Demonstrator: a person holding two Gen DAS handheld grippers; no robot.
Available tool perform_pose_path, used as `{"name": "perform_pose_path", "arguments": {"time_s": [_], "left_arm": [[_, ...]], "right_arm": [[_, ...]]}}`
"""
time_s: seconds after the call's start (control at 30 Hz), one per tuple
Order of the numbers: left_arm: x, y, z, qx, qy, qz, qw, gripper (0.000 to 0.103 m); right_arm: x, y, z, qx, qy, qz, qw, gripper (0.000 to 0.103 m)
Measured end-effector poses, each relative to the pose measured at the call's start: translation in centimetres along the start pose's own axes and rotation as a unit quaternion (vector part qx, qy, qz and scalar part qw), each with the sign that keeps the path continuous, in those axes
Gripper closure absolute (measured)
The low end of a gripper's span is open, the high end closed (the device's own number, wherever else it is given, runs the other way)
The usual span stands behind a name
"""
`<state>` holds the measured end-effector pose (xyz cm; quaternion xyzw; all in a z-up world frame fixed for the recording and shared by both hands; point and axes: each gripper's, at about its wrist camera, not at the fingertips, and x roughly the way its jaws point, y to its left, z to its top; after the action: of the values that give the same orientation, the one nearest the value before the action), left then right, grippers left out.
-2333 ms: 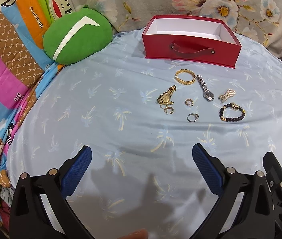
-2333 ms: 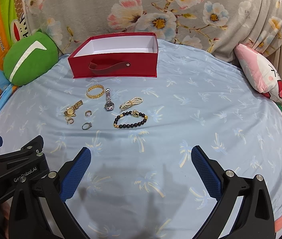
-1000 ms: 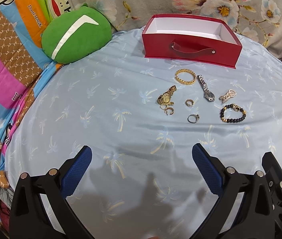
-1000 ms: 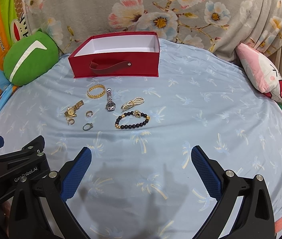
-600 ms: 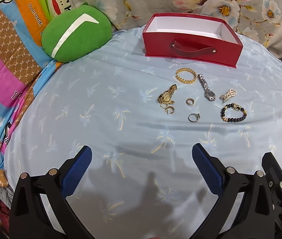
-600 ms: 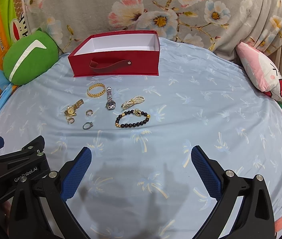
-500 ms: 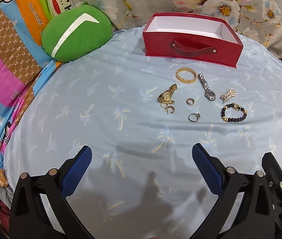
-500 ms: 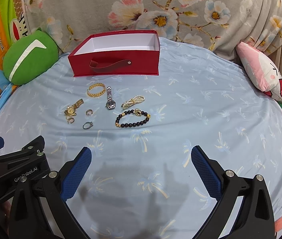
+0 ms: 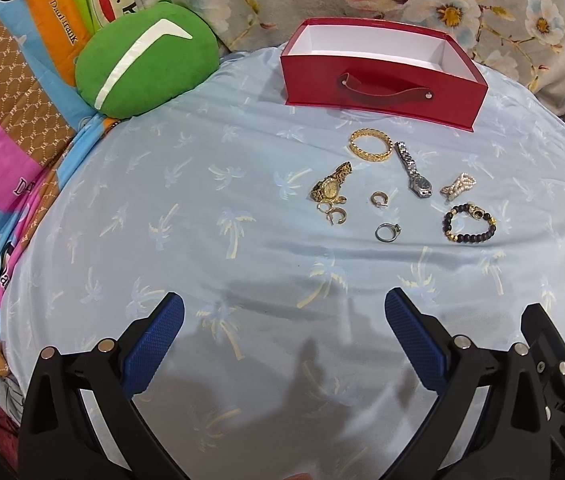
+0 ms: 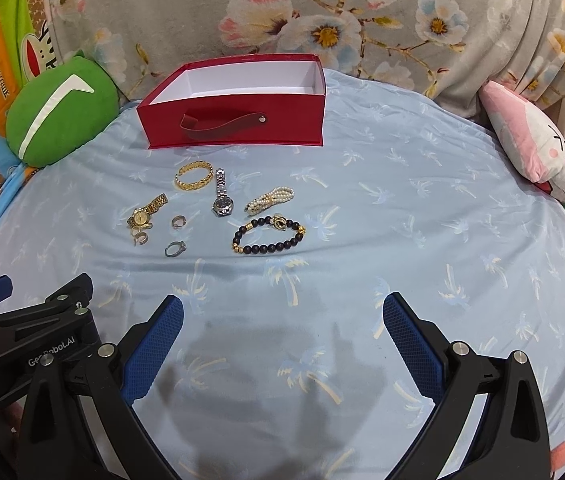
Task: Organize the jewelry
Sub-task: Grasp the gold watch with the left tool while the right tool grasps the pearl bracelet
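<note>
An open red box with a strap handle stands at the far side of the light blue bedsheet. In front of it lie a gold chain bracelet, a silver watch, a gold watch, a pearl bracelet, a black bead bracelet, a silver ring and small gold earrings. My left gripper and right gripper are both open, empty, well short of the jewelry.
A green round cushion lies left of the box. A pink plush pillow lies at the right. A floral blanket runs behind the box. A colourful cartoon sheet borders the left.
Both views have shifted only slightly; the jewelry and box have not moved. Both grippers stay open.
</note>
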<state>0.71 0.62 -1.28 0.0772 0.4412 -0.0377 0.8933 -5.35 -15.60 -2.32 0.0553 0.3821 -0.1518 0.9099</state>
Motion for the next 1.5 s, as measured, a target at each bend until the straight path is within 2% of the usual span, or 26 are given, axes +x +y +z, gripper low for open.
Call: {"name": "perform_pose_path", "arguments": {"time_s": [0.13, 0.37, 0.73, 1.0, 1.2, 1.33, 1.4, 1.5], "left_arm": [[1.0, -0.2, 0.5, 0.006, 0.002, -0.007, 1.0, 0.005], [3.9, -0.1, 2.4, -0.012, 0.017, -0.026, 0.9994, 0.005], [8.7, 0.7, 4.9, -0.03, 0.041, -0.038, 0.998, 0.005], [11.8, 0.7, 7.0, -0.042, 0.048, -0.054, 0.9965, 0.006], [13.2, -0.6, 8.1, -0.031, 0.048, -0.065, 0.9962, 0.014], [14.1, -1.5, 8.3, -0.017, 0.058, -0.073, 0.9954, 0.028], [14.1, -1.8, 8.4, -0.008, 0.053, -0.071, 0.996, 0.033], [14.0, -2.1, 8.6, -0.002, 0.049, -0.074, 0.9961, 0.046]], "right_arm": [[1.6, -0.5, 0.9, 0.002, 0.004, 0.007, 1.0, 0.005], [5.3, -1.5, 3.0, 0.017, 0.018, 0.019, 1.0, 0.005], [9.8, -2.5, 4.9, 0.028, 0.04, 0.037, 0.998, 0.029], [11.2, -2.6, 5.1, 0.031, 0.048, 0.033, 0.998, 0.03], [11.5, -3.0, 5.3, 0.036, 0.047, 0.027, 0.998, 0.03], [11.4, -3.0, 5.5, 0.033, 0.045, 0.025, 0.998, 0.03], [11.4, -2.9, 5.5, 0.033, 0.045, 0.026, 0.998, 0.03], [11.5, -2.9, 5.5, 0.031, 0.046, 0.026, 0.998, 0.03]]}}
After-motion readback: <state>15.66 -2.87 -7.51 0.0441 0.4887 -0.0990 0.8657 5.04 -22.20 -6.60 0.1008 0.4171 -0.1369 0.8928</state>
